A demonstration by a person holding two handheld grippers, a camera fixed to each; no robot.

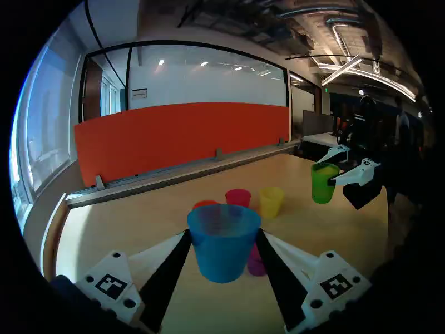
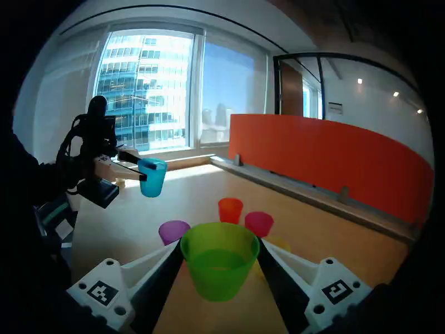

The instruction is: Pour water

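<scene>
In the left gripper view, a blue cup [image 1: 223, 250] is squeezed between the two fingers of the left gripper [image 1: 222, 236], with one finger pressed on each side. The cup is held straight up and down, with its open top up and its small end down.

In the right gripper view, a green cup [image 2: 219, 270] is squeezed the same way by the right gripper [image 2: 219, 250]. It is held upright too, with its mouth up. A darker line is seen inside the green cup, but whether it is water cannot be told.

Both cups are held up in the air over the table [image 1: 128, 222], well apart from each other.

A little farther off, four small cups are stood on the table: a purple cup [image 2: 173, 231], an orange cup [image 2: 230, 210], a pink cup [image 2: 259, 222] and a yellow cup [image 1: 271, 200]. They are grouped close together, all with their mouths up.

The table is light brown and smooth, and part of it is lit by the sun. A long orange wall [image 1: 178, 133] is set along its far edge, and a glass wall [image 1: 206, 78] is seen behind that. Big windows [image 2: 144, 94] are seen at the side, with tall buildings outside. Long lights [image 1: 345, 69] are hung from the ceiling.
</scene>
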